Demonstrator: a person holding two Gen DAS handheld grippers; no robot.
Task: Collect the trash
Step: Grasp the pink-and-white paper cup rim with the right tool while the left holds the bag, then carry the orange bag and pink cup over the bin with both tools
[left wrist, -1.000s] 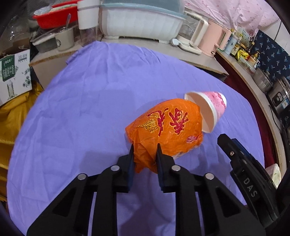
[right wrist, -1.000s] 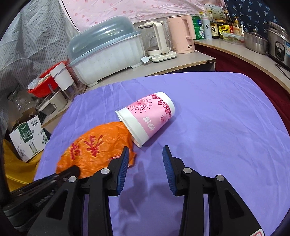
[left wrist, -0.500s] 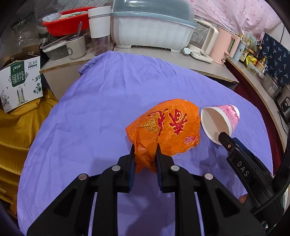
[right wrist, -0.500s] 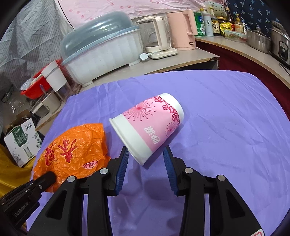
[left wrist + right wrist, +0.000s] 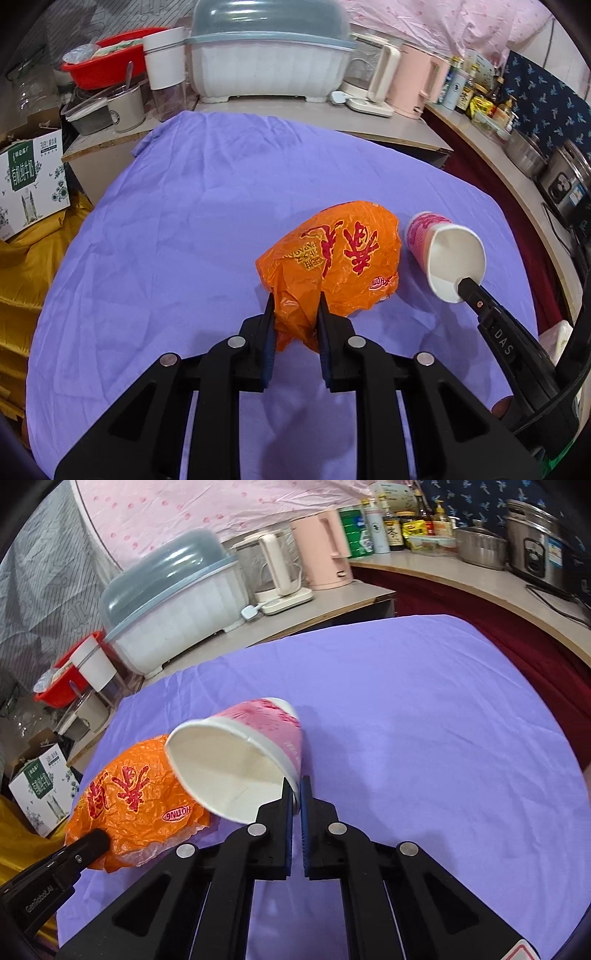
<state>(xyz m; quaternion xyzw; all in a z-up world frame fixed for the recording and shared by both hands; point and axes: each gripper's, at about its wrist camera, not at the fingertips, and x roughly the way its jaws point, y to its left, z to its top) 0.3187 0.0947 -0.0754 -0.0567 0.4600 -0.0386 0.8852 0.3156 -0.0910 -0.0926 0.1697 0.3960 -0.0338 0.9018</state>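
Pinching the rim of the pink paper cup, your right gripper is holding the cup wall between its blue pads: one jaw is sitting inside the white mouth, the other outside against the pink print, and the jaws have just been closing onto that wall. The cup is tipping with its open mouth turned back toward you and to the left, its base pointing away over the purple cloth covering the bench. Seen from the left wrist, the same cup is sitting just to the right of the orange plastic bag, with the tip of the right gripper meeting the lower edge of its mouth. Your left gripper is clamping a bunched fold at the near end of that bag, the jaws standing narrowly apart with crumpled orange film filling the gap between them. The rest of the bag is bulging away from the jaws, red characters facing up, resting on the cloth near the middle of the bench. From the right wrist, the bag is lying just left of the cup's mouth, touching or nearly touching it, and the left gripper is gripping its near corner.
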